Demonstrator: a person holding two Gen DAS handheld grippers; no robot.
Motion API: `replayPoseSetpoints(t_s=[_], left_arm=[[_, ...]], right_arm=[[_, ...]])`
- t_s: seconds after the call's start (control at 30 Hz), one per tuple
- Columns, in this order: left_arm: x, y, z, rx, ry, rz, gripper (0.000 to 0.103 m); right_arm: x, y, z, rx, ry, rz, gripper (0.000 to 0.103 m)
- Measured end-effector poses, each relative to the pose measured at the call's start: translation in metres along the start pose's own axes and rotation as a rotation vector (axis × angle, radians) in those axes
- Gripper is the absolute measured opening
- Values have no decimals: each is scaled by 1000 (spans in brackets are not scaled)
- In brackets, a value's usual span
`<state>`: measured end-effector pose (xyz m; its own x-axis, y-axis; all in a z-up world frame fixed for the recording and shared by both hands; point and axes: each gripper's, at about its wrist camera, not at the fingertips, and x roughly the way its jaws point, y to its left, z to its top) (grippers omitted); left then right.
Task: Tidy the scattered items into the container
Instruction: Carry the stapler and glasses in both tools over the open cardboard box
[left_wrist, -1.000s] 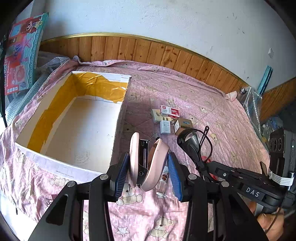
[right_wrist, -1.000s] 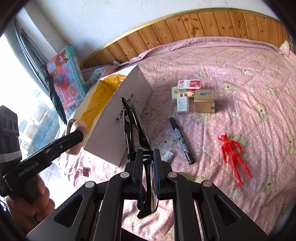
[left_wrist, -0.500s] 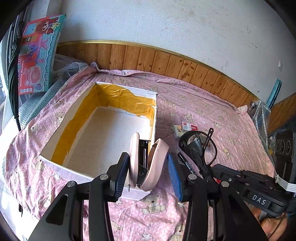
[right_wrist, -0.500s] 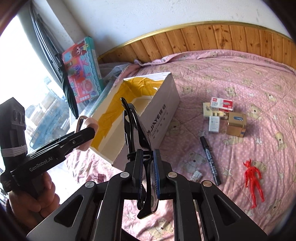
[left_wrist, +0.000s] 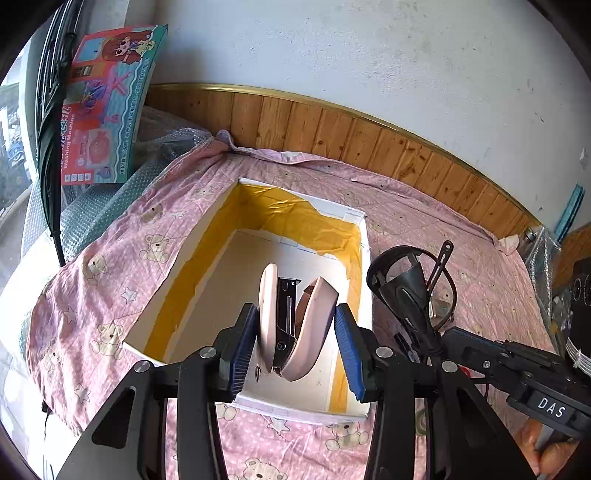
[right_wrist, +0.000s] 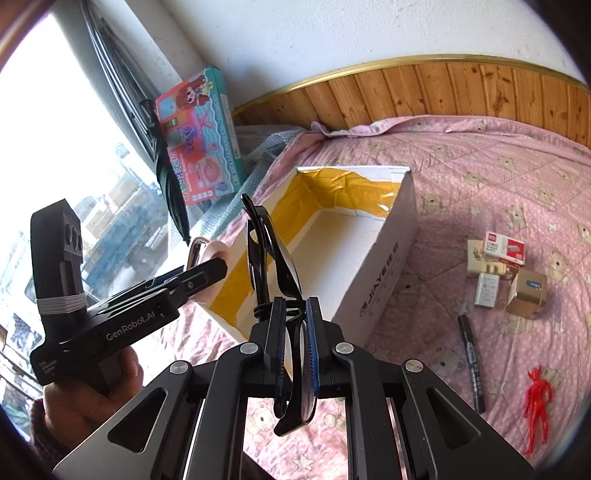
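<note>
Left tongs (left_wrist: 295, 341), seen from the left wrist camera, are clamped on a pink stapler (left_wrist: 291, 325), their blue pads pressing its two pink shells from either side, with the black metal magazine showing between the shells. The stapler hangs above the open cardboard box (left_wrist: 362, 229), over the near end of its white floor; the box walls are lined inside with yellow tape. The box sits on a bed covered by a pink bear-print sheet (left_wrist: 110, 266). To the right, the right tongs (left_wrist: 417, 321) reach in from the side, gripping black glasses (left_wrist: 410, 273) that stand just outside the box's right wall. A toy washing-machine carton (left_wrist: 107, 107) leans against the wall at upper left.

From the right wrist camera, the right tongs (right_wrist: 295, 345) are closed narrowly on the black glasses (right_wrist: 273, 254), whose frame rises above the pads, in line with the box's near corner. The cardboard box (right_wrist: 384, 280) lies ahead. The left tongs (right_wrist: 210, 266) come in from the left, held by a hand (right_wrist: 88, 391), with the stapler (right_wrist: 208, 254) at their tip by the box's left edge. Right of the box on the sheet lie a cluster of small boxes (right_wrist: 502, 266), a black marker (right_wrist: 472, 365) and a red toy figure (right_wrist: 537, 402).
</note>
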<state>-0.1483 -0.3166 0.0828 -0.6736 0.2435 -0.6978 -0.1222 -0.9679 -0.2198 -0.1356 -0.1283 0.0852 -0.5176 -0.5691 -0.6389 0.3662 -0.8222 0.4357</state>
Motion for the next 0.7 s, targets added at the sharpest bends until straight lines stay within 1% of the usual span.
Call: replayPoseSetpoints(t_s=[0.17,0.33,0.53,0.7], left_arm=[[6,16,11,-23,-3,30,44],[17,33,18,-40,11,61,44],[42,51,20,-51,67,74,44],[65,57,18,-46,124,77,44]], right_arm=[[23,8,14,-1,17,35,11],[49,9,24,14,40,48,11],[80,2,25,16,83,26,11],[102,-4,21,22,121,7,11]])
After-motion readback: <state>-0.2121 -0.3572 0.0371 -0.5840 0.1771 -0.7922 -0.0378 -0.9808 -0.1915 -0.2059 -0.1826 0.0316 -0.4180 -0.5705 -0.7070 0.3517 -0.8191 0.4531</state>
